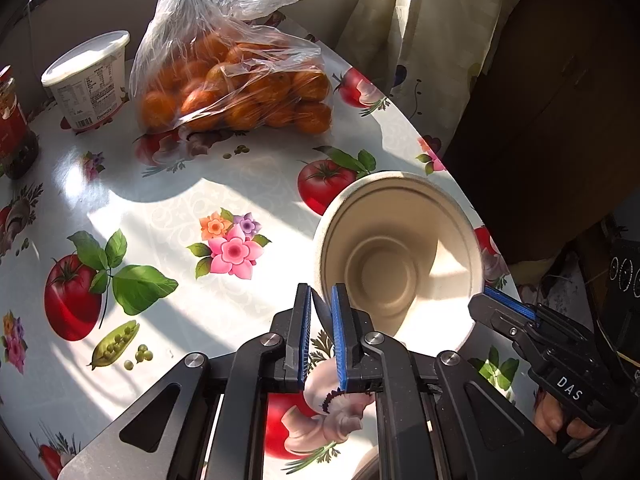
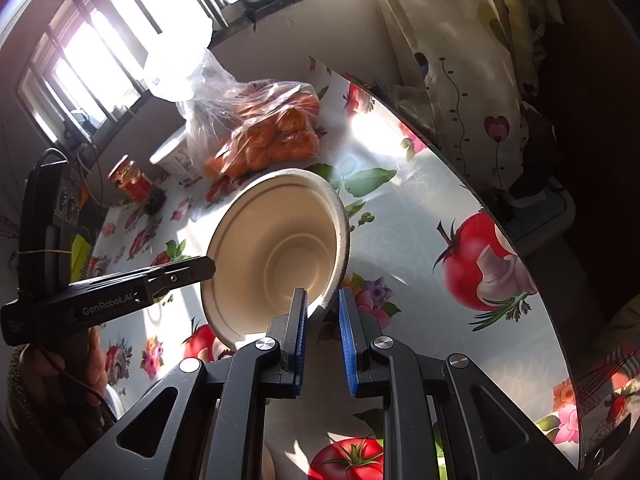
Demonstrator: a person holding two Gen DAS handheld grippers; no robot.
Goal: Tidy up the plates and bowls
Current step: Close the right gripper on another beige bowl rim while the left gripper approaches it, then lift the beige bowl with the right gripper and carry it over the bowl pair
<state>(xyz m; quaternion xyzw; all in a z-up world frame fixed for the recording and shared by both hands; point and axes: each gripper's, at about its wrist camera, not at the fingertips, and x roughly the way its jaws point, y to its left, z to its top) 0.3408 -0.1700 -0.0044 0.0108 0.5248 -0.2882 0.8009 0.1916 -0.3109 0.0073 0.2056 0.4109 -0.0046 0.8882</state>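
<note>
Beige pulp bowl hung tilted between both tools, its rim clamped in the left hand-held gripper and the right hand-held gripper, above a sunlit tabletop printed with tomatoes, beneath a barred window.

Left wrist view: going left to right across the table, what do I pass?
Red jar → white tub → bag of oranges → bowl, its rim pinched by the left gripper → right gripper at the bowl's right rim.
</note>
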